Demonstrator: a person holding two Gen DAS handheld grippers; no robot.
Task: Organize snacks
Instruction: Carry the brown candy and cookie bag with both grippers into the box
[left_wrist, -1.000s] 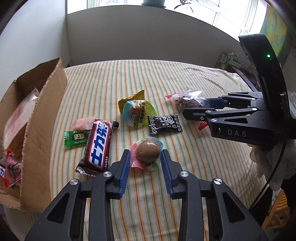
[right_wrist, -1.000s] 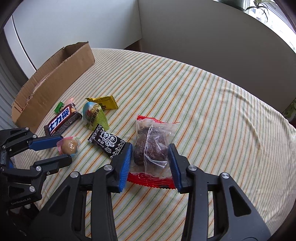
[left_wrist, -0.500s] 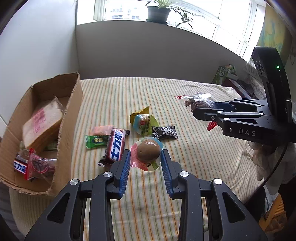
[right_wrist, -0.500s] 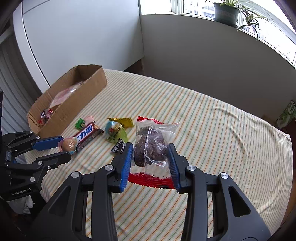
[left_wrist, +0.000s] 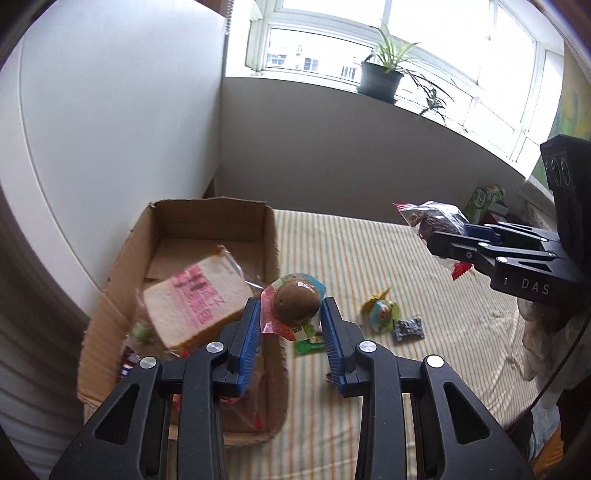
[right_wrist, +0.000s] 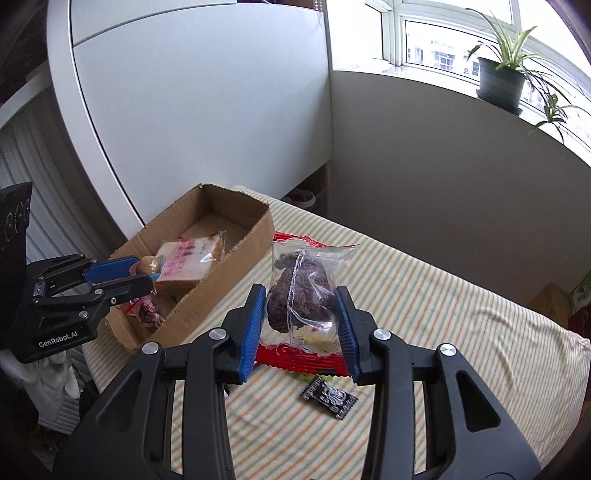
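My left gripper (left_wrist: 290, 321) is shut on a round brown snack in clear pink-edged wrap (left_wrist: 295, 301), held in the air above the right wall of the cardboard box (left_wrist: 207, 218). The same gripper (right_wrist: 146, 275) shows at the left of the right wrist view, over the box (right_wrist: 236, 236). My right gripper (right_wrist: 301, 314) is shut on a clear bag of dark dried fruit with a red edge (right_wrist: 299, 291), lifted above the striped cloth (right_wrist: 443, 295). That bag (left_wrist: 430, 218) and its gripper appear at the right of the left wrist view.
Inside the box lie a wrapped bread slice (left_wrist: 195, 302) and other packets. On the cloth remain a green-yellow packet (left_wrist: 380, 314), a black packet (left_wrist: 408, 328) (right_wrist: 330, 397) and a green one (left_wrist: 310, 345). A potted plant (left_wrist: 380, 79) stands on the windowsill.
Both grippers have risen off the cloth with their snacks and swung left toward the box. The left one now hangs over the box's right wall.
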